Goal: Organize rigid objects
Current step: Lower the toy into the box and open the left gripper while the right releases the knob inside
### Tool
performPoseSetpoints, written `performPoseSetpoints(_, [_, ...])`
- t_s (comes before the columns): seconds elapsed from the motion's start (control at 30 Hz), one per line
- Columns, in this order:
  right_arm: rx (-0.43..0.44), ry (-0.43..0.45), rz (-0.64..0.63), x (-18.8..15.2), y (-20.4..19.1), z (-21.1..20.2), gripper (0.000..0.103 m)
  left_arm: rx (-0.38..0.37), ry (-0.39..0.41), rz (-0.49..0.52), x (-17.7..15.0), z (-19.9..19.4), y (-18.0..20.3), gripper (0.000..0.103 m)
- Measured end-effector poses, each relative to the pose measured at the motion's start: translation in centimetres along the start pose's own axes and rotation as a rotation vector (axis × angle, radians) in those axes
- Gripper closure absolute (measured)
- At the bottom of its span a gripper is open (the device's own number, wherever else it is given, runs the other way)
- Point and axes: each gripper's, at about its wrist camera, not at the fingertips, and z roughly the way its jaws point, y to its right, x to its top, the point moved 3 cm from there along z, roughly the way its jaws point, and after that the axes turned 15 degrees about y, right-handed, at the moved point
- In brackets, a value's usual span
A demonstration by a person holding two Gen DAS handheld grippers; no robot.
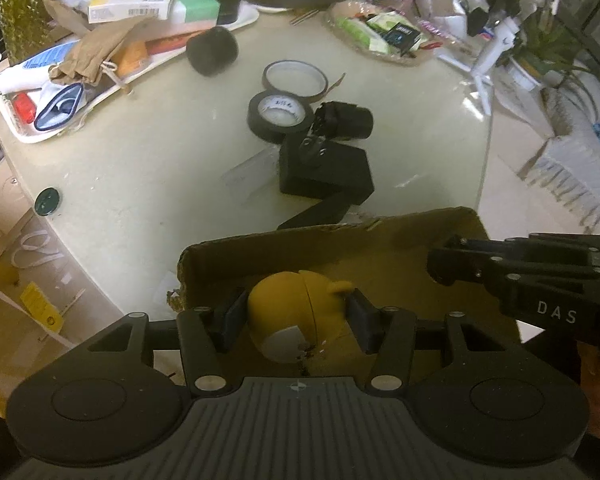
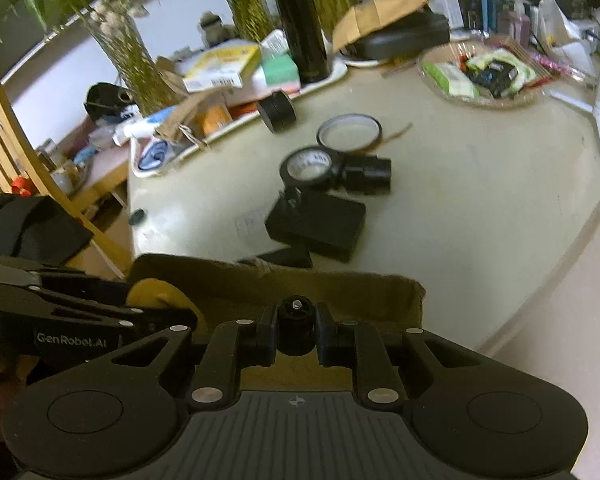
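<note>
Left gripper [image 1: 296, 316] is held low over the cardboard box [image 1: 400, 240] at the table's near edge, fingers pinched on a yellow toy [image 1: 292, 316]. Right gripper [image 2: 296, 330] is levelled above the same box, fingers clamped on a small black knob [image 2: 296, 326]. The knob is seen only in the right wrist view; there the toy [image 2: 156, 294] is largely hidden behind the left gripper.

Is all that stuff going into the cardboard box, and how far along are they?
Early, it seems. Nothing visibly lies loose in the cardboard box yet. In hand: the left gripper holds a yellow toy and the right gripper a small black knob, both over the box. Left on the table: two tape rolls, a black adapter, a black cylinder.
</note>
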Motion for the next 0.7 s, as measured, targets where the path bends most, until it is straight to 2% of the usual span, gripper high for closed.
performPoseSetpoints(0.3, [-0.023,-0.050,0.001,-0.6,0.4,0.9,0.081,0.076,-0.006,0.004,0.2,0.4,-0.4,0.050])
performPoseSetpoints(0.37, [-0.033,-0.040,-0.001,-0.5,0.4,0.8,0.069,0.105,0.009,0.013,0.4,0.3,-0.5,0.050])
performPoseSetpoints(0.43, [-0.043,-0.021,0.001,-0.2,0.5,0.6,0.040,0.126,0.054,0.026,0.8,-0.3,-0.4,0.047])
performPoseSetpoints(0.47, [-0.050,-0.005,0.003,0.0,0.6,0.4,0.036,0.123,0.078,0.030,1.0,-0.6,-0.3,0.044])
performPoseSetpoints(0.53, [-0.056,0.017,0.007,0.3,0.7,0.1,0.019,0.117,0.111,0.027,1.3,-1.0,-0.2,0.038])
performPoseSetpoints(0.6, [-0.059,0.037,0.013,0.6,0.8,-0.2,0.011,0.121,0.133,0.030,1.5,-1.2,-0.2,0.038])
performPoseSetpoints(0.7, [-0.065,0.054,0.010,0.8,0.9,-0.4,0.006,0.122,0.147,0.028,1.7,-1.2,-0.1,0.038])
